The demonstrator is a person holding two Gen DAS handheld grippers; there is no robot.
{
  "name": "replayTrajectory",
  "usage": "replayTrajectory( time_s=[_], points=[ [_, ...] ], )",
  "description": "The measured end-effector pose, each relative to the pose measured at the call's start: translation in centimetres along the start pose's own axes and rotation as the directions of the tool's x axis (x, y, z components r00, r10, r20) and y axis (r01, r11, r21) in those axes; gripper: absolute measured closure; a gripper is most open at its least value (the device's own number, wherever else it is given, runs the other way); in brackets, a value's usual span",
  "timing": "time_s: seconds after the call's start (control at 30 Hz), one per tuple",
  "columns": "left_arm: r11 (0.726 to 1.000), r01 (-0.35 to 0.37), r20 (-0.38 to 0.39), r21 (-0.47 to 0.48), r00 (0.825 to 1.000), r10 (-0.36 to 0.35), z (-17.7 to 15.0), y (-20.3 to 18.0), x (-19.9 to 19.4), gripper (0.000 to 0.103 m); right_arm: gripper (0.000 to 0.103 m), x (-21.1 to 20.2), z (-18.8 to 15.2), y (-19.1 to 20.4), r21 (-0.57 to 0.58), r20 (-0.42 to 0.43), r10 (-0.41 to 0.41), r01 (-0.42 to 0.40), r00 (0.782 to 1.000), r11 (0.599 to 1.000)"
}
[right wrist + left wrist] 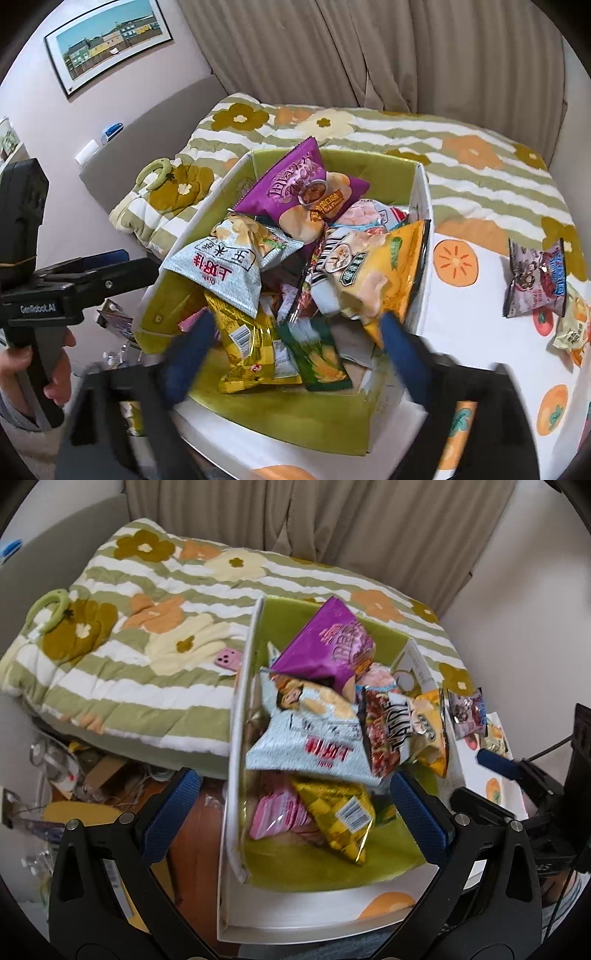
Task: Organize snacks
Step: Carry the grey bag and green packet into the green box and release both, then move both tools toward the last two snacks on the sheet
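Our left gripper hangs with jaws wide over the box, holding nothing. The snack bags fill the box; two more bags lie at three o'clock. Our right gripper gapes wide, empty.

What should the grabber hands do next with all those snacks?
Probably reach the right gripper over to the purple-grey snack packet lying outside the box on the white persimmon-print cloth. Both grippers, the left gripper too, stand open and hold nothing, the box is already piled with bags, and that packet is among the few still out.
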State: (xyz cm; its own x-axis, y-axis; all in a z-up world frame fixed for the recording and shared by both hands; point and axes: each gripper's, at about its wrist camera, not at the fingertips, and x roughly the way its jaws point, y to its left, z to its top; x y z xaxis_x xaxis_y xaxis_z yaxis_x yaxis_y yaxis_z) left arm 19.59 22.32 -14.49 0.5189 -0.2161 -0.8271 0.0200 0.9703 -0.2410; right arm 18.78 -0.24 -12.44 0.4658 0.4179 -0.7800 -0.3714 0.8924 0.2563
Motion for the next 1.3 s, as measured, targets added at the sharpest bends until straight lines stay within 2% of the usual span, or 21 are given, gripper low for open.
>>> replayTrajectory(
  time_s=[0.17, 0.23, 0.43, 0.6, 0.77, 0.87, 1.0, 1.17, 1.23, 1.3],
  points=[
    [1.000, 0.004, -0.007, -0.030, 1.000, -0.004, -1.3, 0.2, 0.1, 0.000, 0.005, -0.8, -1.1, 0.4, -0.044, 0.009, -0.012, 0.012, 1.000, 0.999],
    [1.000, 0.006, -0.005, -0.029, 1.000, -0.006, -1.6, -0.1, -0.1, 0.000, 0.001, -1.1, -1.3, 0.6, -0.052, 0.010, -0.009, 0.010, 1.000, 0.999],
    [1.000, -0.022, 0.019, -0.022, 1.000, 0.023, -1.8, -1.2, -1.0, 0.000, 0.001, -2.1, -1.6, 1.0, -0.073, 0.026, -0.028, 0.030, 0.999, 0.997],
    [1.000, -0.006, 0.067, 0.025, 0.998, 0.004, -1.2, -2.9, -2.7, 0.000, 0.001, -3.6, -1.2, 1.1, -0.040, 0.073, -0.044, 0.047, 0.996, 0.998],
    [0.994, 0.035, 0.116, 0.100, 0.992, -0.047, -0.4, -6.0, -4.3, 0.000, 0.001, -7.4, -0.9, 0.7, -0.001, 0.154, -0.101, 0.102, 0.983, 0.995],
    [0.987, 0.081, 0.129, 0.143, 0.987, -0.099, 0.0, -8.5, -4.8, 0.000, 0.001, -9.8, -1.4, -0.3, 0.036, 0.186, -0.175, 0.171, 0.967, 0.985],
    [0.966, 0.128, 0.130, 0.223, 0.979, -0.160, 0.5, -12.4, -5.0, 0.000, 0.001, -12.5, -2.5, -2.5, 0.115, 0.200, -0.261, 0.242, 0.944, 0.963],
    [0.934, 0.158, 0.120, 0.321, 0.971, -0.205, 1.6, -18.5, -3.9, 0.000, 0.001, -16.1, -4.1, -7.4, 0.247, 0.223, -0.367, 0.311, 0.903, 0.918],
    [0.913, 0.168, 0.110, 0.373, 0.969, -0.223, 2.1, -21.5, -2.7, 0.000, 0.001, -17.0, -4.4, -9.4, 0.284, 0.223, -0.393, 0.326, 0.892, 0.902],
    [0.872, 0.203, 0.065, 0.444, 0.964, -0.258, 2.8, -24.9, -0.9, 0.000, 0.001, -18.0, -4.8, -11.9, 0.322, 0.217, -0.425, 0.347, 0.879, 0.881]
  ],
)
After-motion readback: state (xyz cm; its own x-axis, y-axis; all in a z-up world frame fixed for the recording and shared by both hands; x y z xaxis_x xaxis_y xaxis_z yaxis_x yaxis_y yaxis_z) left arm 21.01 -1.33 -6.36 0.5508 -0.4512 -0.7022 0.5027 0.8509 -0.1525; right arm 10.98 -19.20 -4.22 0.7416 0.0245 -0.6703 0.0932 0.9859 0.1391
